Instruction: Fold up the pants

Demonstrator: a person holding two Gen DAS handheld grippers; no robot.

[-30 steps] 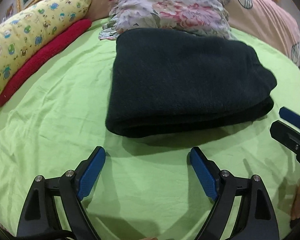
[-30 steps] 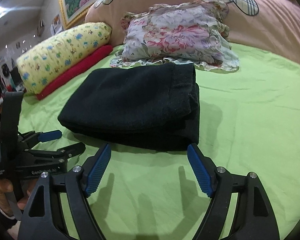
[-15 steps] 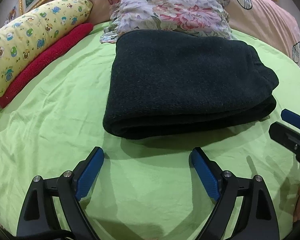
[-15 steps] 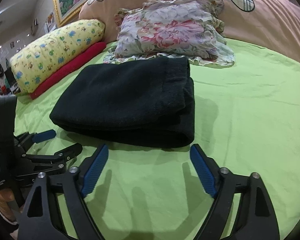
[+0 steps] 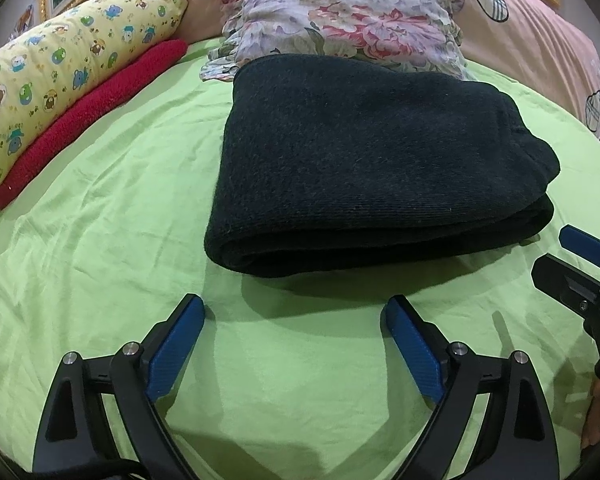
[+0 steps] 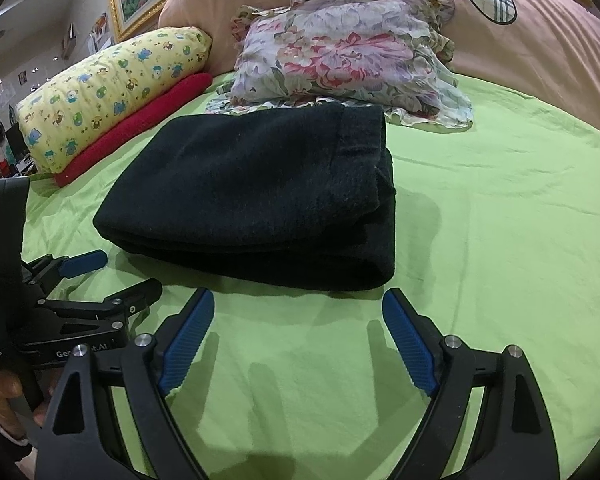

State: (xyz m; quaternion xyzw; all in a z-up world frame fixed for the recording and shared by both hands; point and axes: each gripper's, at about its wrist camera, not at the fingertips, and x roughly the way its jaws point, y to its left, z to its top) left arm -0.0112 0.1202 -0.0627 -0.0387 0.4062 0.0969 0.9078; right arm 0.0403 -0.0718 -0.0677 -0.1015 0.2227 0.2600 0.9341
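The dark pants (image 5: 364, 168) lie folded into a thick rectangle on the green sheet (image 5: 100, 240), its far edge touching a floral pillow (image 5: 340, 20). The left gripper (image 5: 294, 312) hovers near the fold's near edge; its jaws have just been opening and stand wide, nothing between them. The right gripper (image 6: 298, 308), likewise wide and empty, sits just beside it on the right.
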